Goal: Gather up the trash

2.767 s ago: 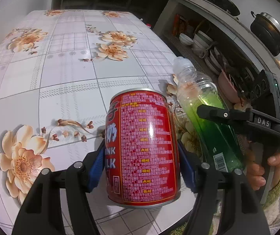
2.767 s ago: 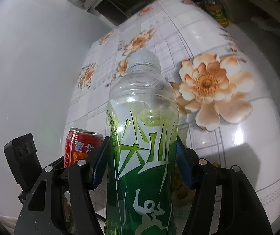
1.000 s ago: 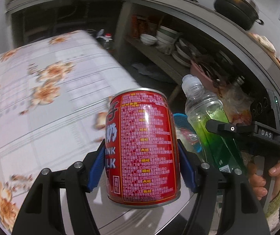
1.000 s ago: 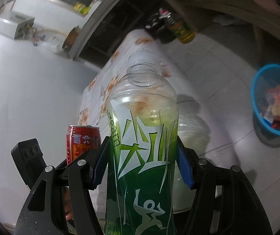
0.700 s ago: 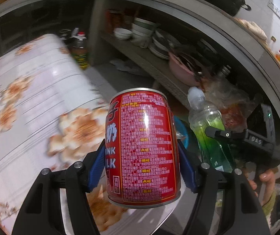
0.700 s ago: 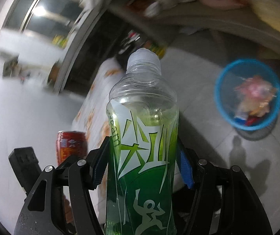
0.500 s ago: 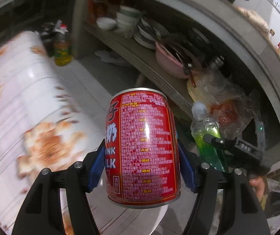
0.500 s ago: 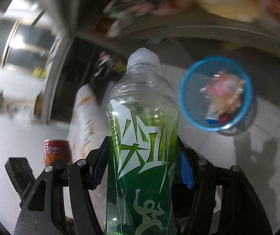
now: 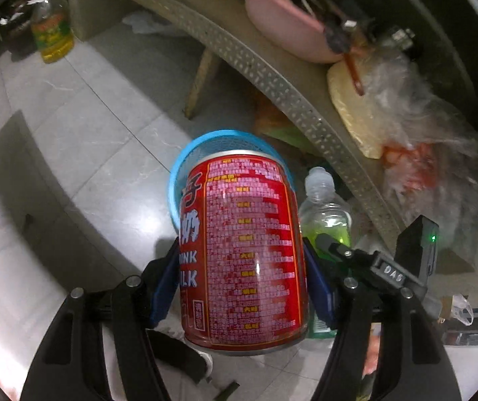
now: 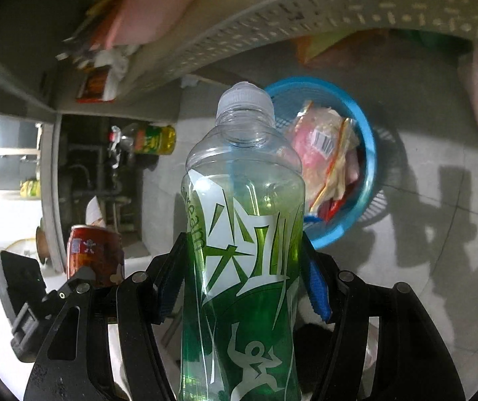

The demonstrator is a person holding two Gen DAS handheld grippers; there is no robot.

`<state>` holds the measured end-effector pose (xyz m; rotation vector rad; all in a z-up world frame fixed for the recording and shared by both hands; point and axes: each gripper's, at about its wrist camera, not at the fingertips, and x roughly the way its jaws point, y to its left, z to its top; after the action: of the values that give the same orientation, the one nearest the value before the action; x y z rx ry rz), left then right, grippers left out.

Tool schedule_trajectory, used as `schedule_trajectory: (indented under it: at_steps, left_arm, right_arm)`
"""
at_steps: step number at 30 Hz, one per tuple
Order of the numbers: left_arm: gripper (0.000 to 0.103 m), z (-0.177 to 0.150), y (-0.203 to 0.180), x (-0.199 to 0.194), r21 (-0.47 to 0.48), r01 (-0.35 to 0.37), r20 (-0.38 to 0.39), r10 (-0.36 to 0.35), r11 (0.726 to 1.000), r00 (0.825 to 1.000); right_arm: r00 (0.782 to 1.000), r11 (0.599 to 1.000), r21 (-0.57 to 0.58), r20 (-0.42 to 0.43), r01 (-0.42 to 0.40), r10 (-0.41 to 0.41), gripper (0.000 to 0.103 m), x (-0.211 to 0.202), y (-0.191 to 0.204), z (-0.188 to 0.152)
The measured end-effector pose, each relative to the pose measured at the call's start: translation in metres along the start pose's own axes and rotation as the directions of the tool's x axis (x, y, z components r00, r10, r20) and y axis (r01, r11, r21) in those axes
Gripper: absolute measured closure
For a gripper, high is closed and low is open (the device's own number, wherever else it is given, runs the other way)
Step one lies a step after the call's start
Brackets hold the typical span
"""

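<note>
Right wrist shows wrappers inside blue basket, left wrist only its rim

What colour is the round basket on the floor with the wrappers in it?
Blue. The round plastic mesh basket shows best in the right wrist view.

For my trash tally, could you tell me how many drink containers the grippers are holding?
2: a red can in the left gripper, a green bottle in the right gripper.
</note>
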<state>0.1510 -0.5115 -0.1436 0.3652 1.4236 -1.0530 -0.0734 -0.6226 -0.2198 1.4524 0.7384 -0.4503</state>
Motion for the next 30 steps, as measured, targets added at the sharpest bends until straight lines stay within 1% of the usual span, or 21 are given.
schedule_trajectory:
  at_steps: [3,6,8,10,13,16,19,21,22,24,26,28,29,30]
  left_arm:
    - [0.037,0.023,-0.014,0.028,0.012,-0.026,-0.007,0.026,1.000,1.000]
    - [0.030,0.036,-0.015,0.046,-0.006,-0.053,-0.001,0.053,0.999,0.999]
    - [0.030,0.040,-0.015,0.049,-0.028,-0.048,0.009,0.048,0.998,0.999]
    - [0.030,0.041,-0.017,0.048,-0.034,-0.026,0.014,0.026,0.999,1.000]
    - [0.030,0.036,-0.020,0.037,-0.012,-0.014,0.033,0.014,1.000,0.999]
    - [0.030,0.029,-0.022,0.020,-0.001,-0.002,0.062,0.002,1.000,0.998]
    - [0.030,0.019,-0.026,-0.005,0.011,0.008,0.098,-0.009,1.000,0.995]
    - [0.030,0.007,-0.029,-0.028,0.036,0.013,0.132,-0.017,0.999,0.991]
    - [0.029,0.001,-0.031,-0.037,0.046,0.009,0.145,-0.016,0.999,0.989]
    - [0.029,-0.015,-0.034,-0.059,0.071,-0.003,0.178,-0.010,0.997,0.984]
    - [0.026,-0.040,-0.037,-0.087,0.105,-0.020,0.223,-0.004,0.994,0.975]
    - [0.021,-0.068,-0.040,-0.114,0.130,-0.041,0.277,0.003,0.991,0.961]
    - [0.019,-0.079,-0.041,-0.125,0.134,-0.047,0.299,0.005,0.990,0.954]
    - [0.013,-0.091,-0.039,-0.135,0.133,-0.053,0.322,0.008,0.990,0.947]
  right_arm:
    - [0.999,1.000,0.008,0.015,0.028,-0.028,0.042,0.013,-0.001,0.015]
    - [0.998,0.999,0.025,0.043,0.048,-0.049,0.035,0.033,-0.009,0.035]
    - [0.995,0.997,0.014,0.054,0.080,-0.081,0.034,0.045,-0.014,0.040]
    - [0.995,0.996,0.013,0.040,0.094,-0.094,0.034,0.055,-0.020,0.040]
    - [0.990,0.991,-0.009,0.039,0.136,-0.136,0.034,0.058,-0.023,0.035]
    - [0.988,0.989,-0.023,0.057,0.144,-0.143,0.034,0.045,-0.025,0.027]
    - [0.984,0.987,-0.042,0.097,0.157,-0.152,0.034,0.029,-0.021,0.021]
    - [0.978,0.980,-0.090,0.132,0.175,-0.163,0.034,0.010,-0.013,0.010]
    - [0.975,0.976,-0.116,0.144,0.186,-0.168,0.034,0.007,-0.010,0.007]
    - [0.969,0.960,-0.182,0.167,0.212,-0.183,0.034,-0.006,0.002,-0.008]
    - [0.961,0.928,-0.279,0.192,0.246,-0.197,0.033,-0.025,0.019,-0.034]
    - [0.955,0.888,-0.371,0.217,0.271,-0.201,0.024,-0.043,0.035,-0.062]
    - [0.952,0.868,-0.410,0.231,0.281,-0.199,0.022,-0.050,0.044,-0.074]
    - [0.948,0.836,-0.464,0.250,0.294,-0.195,0.019,-0.059,0.057,-0.092]
